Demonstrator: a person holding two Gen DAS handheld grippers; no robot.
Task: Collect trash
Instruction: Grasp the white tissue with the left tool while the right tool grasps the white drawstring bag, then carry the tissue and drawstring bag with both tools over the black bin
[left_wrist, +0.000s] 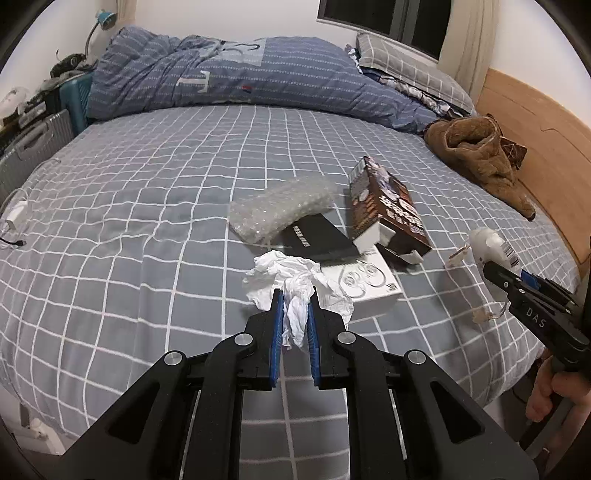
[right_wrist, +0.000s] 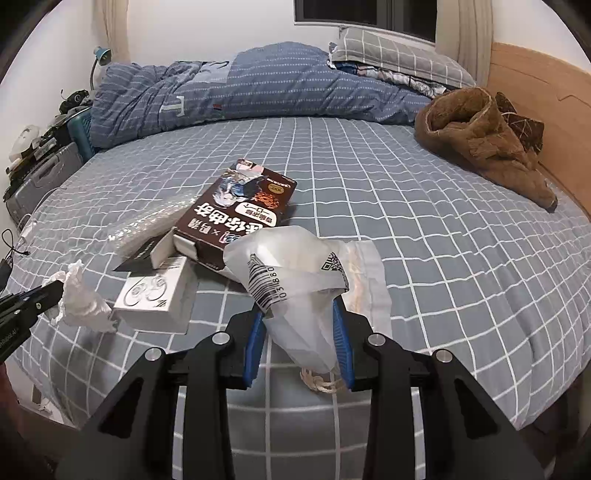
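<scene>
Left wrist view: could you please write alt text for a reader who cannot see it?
The left tool pinches a crumpled white tissue over a grey checked bed. Behind it lie a white box, bubble wrap and a brown carton; at right, the right tool holds a white plastic bag.

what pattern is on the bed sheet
Grey with a white grid check on the bed sheet, clearest in the right wrist view.

You are working under even, moderately dim indoor light; the window (left_wrist: 388, 22) is showing dark. Soft shadows are falling beneath each claw. Fisheye distortion is bending the bed (right_wrist: 443, 221) grid and blackening the corners. Focus is holding sharp centrally.
</scene>
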